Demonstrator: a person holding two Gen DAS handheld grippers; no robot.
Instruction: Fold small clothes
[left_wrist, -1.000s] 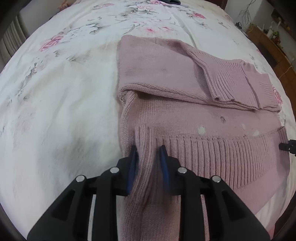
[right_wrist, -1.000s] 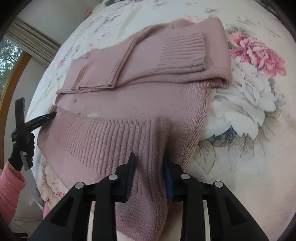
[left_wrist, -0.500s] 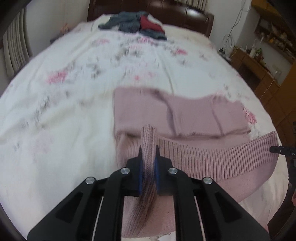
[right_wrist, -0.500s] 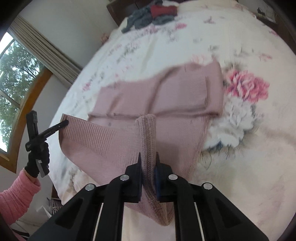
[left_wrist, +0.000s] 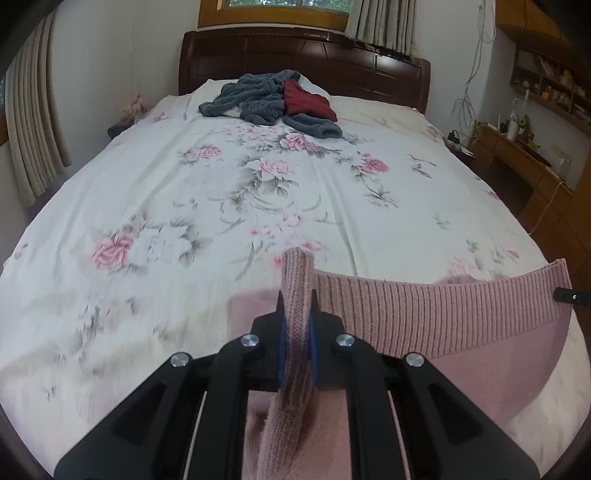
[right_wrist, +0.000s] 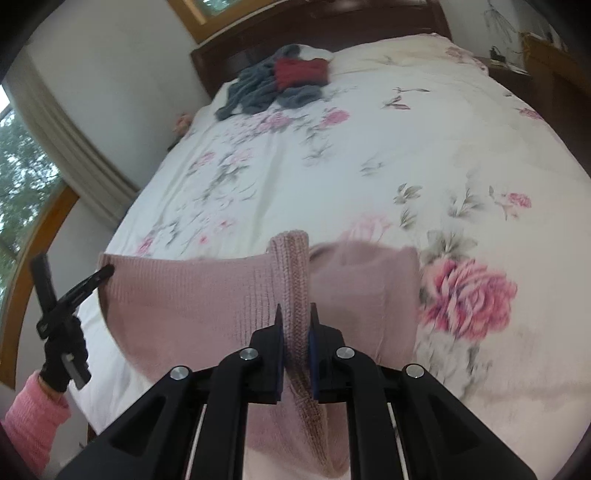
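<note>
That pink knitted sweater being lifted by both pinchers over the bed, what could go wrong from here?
1. The pink ribbed-knit sweater is held only by thin folds of hem in the left gripper and right gripper, so it might slip.
2. The hem sags between the grips and may land crooked on the floral bedsheet.

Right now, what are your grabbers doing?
Left gripper and right gripper both shut on pink sweater hem, lifted. Bedspread ahead bare; grey clothes pile far off.
</note>
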